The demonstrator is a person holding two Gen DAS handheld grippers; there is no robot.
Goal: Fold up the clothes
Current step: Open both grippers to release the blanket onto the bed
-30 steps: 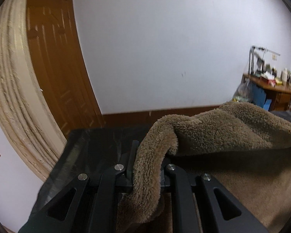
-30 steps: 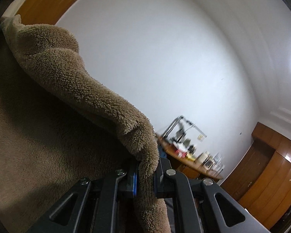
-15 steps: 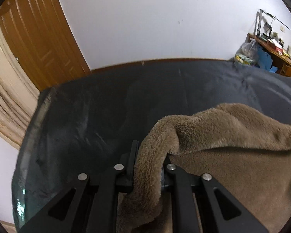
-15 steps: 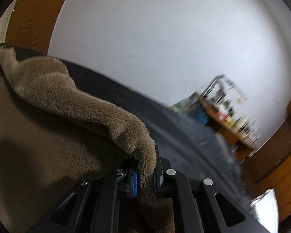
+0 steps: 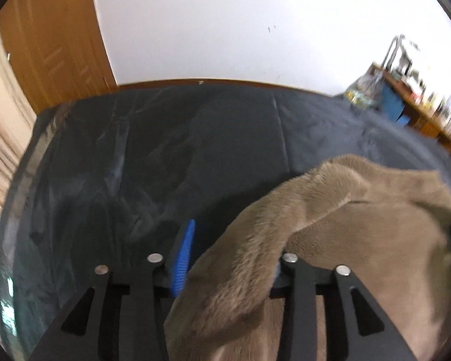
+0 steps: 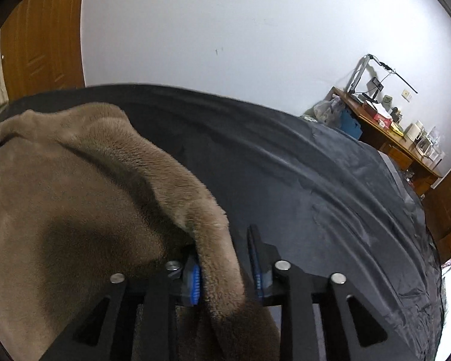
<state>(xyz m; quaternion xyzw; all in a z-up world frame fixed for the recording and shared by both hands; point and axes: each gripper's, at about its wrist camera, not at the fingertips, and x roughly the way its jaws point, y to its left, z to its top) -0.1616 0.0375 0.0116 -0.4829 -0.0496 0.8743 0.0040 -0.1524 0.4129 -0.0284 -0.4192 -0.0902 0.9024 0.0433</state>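
Both jaws were opening: the left gripper (image 5: pixel 228 258) and right gripper (image 6: pixel 225 267) let the brown fleece garment (image 5: pixel 360 240) drop onto the dark bed cover (image 5: pixel 165 150). Next, it likely needed smoothing.

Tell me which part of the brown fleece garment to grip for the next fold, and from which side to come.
Grip the thick rolled hem of the brown fleece garment, probably at its two ends, coming from the near side and down over it. That edge stands up as a ridge above the dark sheet, so fingers can close around it. Both the left gripper and right gripper are opening, the hem between their jaws.
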